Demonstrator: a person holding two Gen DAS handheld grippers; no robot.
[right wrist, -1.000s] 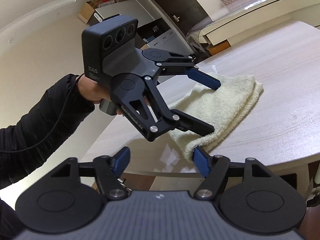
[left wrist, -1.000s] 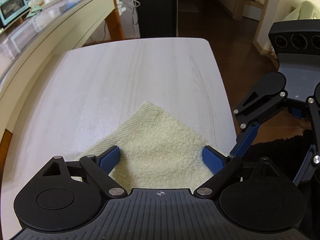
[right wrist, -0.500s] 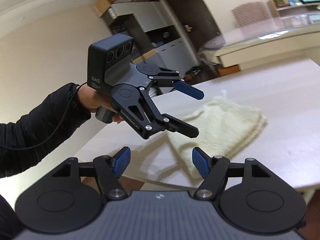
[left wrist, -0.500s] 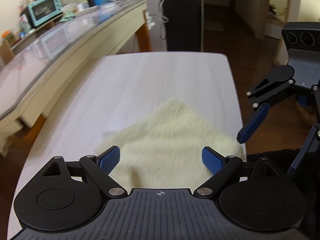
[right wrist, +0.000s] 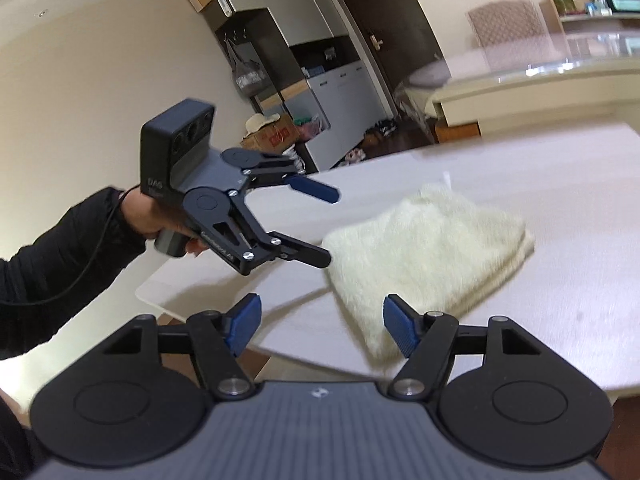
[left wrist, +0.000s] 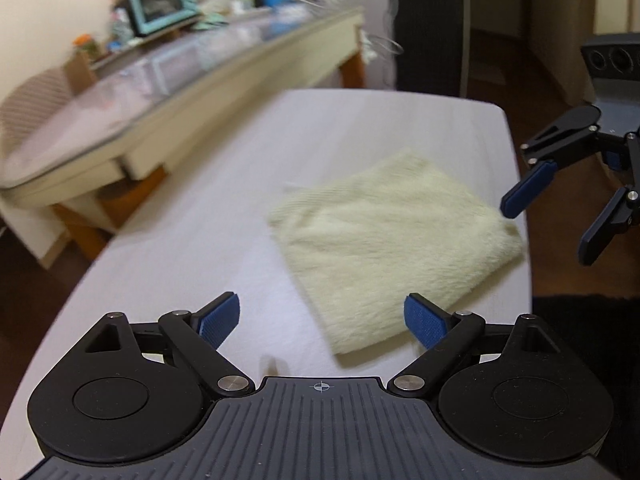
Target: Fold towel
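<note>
A cream towel (left wrist: 392, 240) lies folded into a thick square on the pale wood table (left wrist: 200, 240), near its right edge. It also shows in the right wrist view (right wrist: 424, 248). My left gripper (left wrist: 322, 316) is open and empty, held above the table short of the towel's near corner; it also shows in the right wrist view (right wrist: 330, 226). My right gripper (right wrist: 322, 326) is open and empty, off the table's edge beside the towel; it also shows in the left wrist view (left wrist: 560, 220).
A long glass-topped counter (left wrist: 160, 80) with a teal toaster oven (left wrist: 164, 8) runs along the table's left side. A dark cabinet (left wrist: 432, 20) stands beyond the far end. Wood floor lies to the right of the table.
Both grippers have pulled back and up from the towel, which stays folded on the table. The left gripper was over the towel; now it is short of it.
</note>
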